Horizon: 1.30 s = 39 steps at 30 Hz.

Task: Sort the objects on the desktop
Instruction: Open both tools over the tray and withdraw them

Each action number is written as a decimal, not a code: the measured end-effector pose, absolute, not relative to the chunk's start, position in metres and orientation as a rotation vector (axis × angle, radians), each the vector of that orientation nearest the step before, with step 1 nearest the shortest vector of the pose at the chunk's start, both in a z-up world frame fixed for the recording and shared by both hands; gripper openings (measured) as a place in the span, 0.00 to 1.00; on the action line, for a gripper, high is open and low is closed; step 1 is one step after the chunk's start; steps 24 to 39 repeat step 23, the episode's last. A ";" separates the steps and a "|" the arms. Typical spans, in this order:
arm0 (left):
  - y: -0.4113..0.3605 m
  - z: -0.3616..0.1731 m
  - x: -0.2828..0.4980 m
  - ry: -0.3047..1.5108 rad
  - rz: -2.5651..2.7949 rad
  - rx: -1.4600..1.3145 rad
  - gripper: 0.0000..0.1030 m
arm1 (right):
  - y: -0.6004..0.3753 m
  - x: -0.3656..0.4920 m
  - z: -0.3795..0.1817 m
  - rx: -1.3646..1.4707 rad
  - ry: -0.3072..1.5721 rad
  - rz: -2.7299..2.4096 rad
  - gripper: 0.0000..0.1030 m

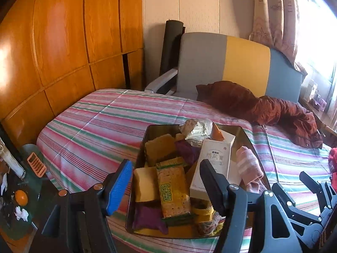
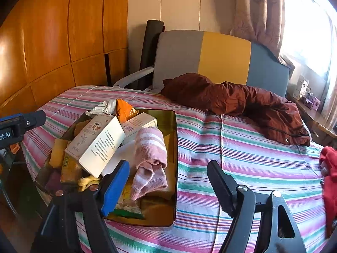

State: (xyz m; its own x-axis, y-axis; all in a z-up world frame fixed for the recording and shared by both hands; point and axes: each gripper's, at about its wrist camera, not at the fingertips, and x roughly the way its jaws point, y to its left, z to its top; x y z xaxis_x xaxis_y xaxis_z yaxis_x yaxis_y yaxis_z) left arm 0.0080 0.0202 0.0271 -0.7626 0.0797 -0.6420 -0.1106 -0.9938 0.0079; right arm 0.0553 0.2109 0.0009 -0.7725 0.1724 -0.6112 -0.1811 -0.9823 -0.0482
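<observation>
A dark metal tray [image 1: 141,154] [image 2: 171,139] sits on the striped cloth, piled with objects: a white box [image 1: 212,160] [image 2: 99,141], a pink striped sock [image 1: 249,165] [image 2: 150,160], a cracker pack [image 1: 172,189], yellow sponges [image 1: 145,184], a purple pouch [image 1: 147,217], an orange packet [image 2: 124,109] and a silver wrapper [image 1: 197,127]. My left gripper [image 1: 166,186] is open and empty above the tray's near half. My right gripper [image 2: 168,186] is open and empty over the tray's right edge; it also shows at the right in the left wrist view [image 1: 290,187].
A brown jacket [image 1: 265,107] [image 2: 238,101] lies at the back right of the cloth. A red cloth [image 2: 329,175] lies at the right edge. A grey, yellow and blue chair [image 1: 231,63] stands behind. A cluttered side table with an orange calculator [image 1: 36,164] is at the left.
</observation>
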 end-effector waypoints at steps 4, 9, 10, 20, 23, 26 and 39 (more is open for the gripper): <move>0.022 0.025 0.007 0.073 2.850 -1.047 0.66 | 0.212 0.056 0.001 -0.955 0.018 2.788 0.76; 0.022 0.021 0.004 0.062 2.832 -1.072 0.66 | 0.215 0.057 -0.001 -0.957 0.030 2.780 0.77; 0.022 0.020 0.003 0.059 2.827 -1.081 0.66 | 0.216 0.058 -0.001 -0.956 0.030 2.776 0.77; 0.022 0.009 -0.009 0.029 2.766 -1.062 0.53 | 0.256 0.057 -0.004 -0.934 0.115 2.688 0.78; 0.021 0.005 -0.018 0.049 2.751 -1.078 0.53 | 0.296 0.049 -0.011 -0.953 0.217 2.564 0.83; 0.021 0.005 -0.018 0.049 2.751 -1.078 0.53 | 0.296 0.049 -0.011 -0.953 0.217 2.564 0.83; 0.021 0.005 -0.018 0.049 2.751 -1.078 0.53 | 0.296 0.049 -0.011 -0.953 0.217 2.564 0.83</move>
